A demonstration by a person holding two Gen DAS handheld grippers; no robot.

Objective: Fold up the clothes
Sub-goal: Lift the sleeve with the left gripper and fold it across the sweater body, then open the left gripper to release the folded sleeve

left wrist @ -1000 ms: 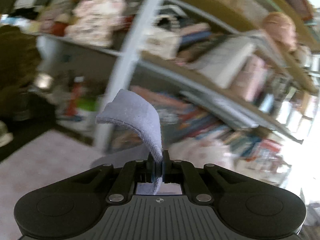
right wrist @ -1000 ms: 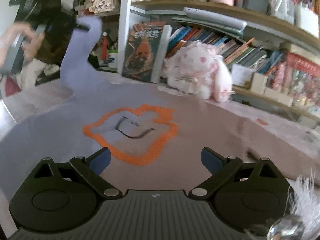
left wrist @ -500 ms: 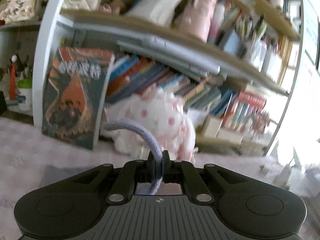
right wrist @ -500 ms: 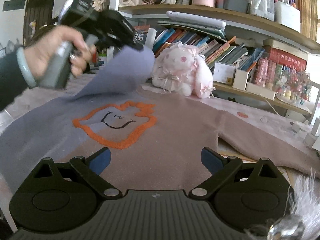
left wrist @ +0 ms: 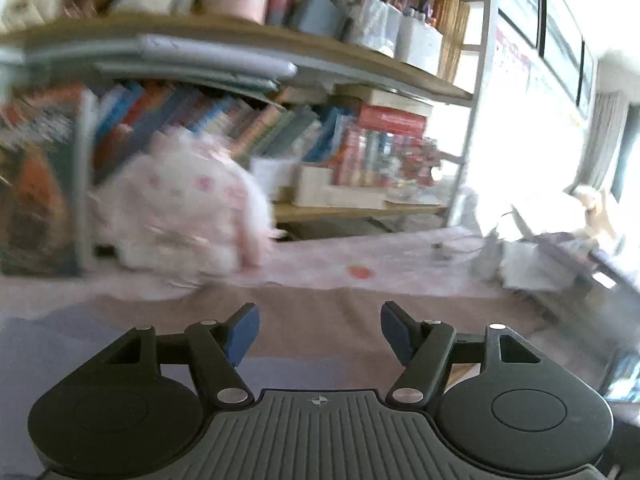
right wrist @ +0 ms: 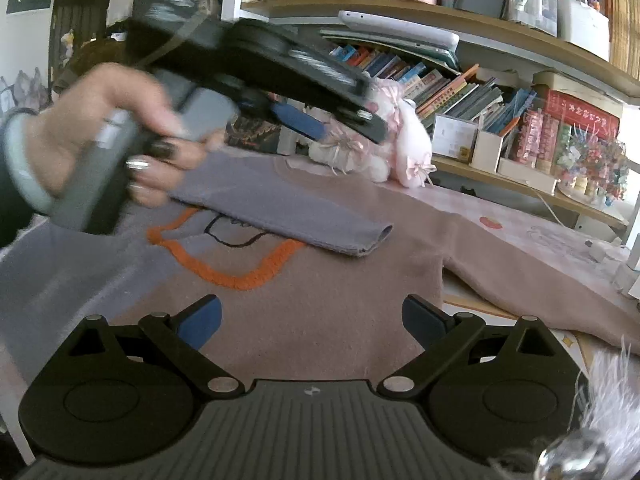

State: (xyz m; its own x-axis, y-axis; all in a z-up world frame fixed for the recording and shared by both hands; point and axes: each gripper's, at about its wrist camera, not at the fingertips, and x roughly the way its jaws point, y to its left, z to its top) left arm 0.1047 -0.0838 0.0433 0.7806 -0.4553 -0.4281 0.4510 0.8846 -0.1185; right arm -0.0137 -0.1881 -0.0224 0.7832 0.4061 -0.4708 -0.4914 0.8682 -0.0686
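While both jaws stand apart w/ nothing between them, the left gripper (left wrist: 318, 330) hovers above the sweater (right wrist: 312, 304), which lies spread flat on the pink-covered table (right wrist: 520, 220). Right-wrist view: left gripper (right wrist: 320, 130) sits up and to the left of the right gripper (right wrist: 312, 318), held in the person's left hand (right wrist: 108, 140); blue pads (right wrist: 298, 120) visible. Folded sleeve (right wrist: 288, 216), lavender-gray, lies diagonally across the sweater chest just below the left gripper, cuff end pointing right, partly covering the orange-outlined motif (right wrist: 240, 272). Right gripper: jaws wide, empty, over the sweater's lower front. Other sleeve (right wrist: 540, 280) extends away to the right, unfolded. Beyond the sweater: pink plush toy (right wrist: 400, 148) against the bookshelf (right wrist: 460, 96). Left-wrist view is motion-blurred; detail there is uncertain.
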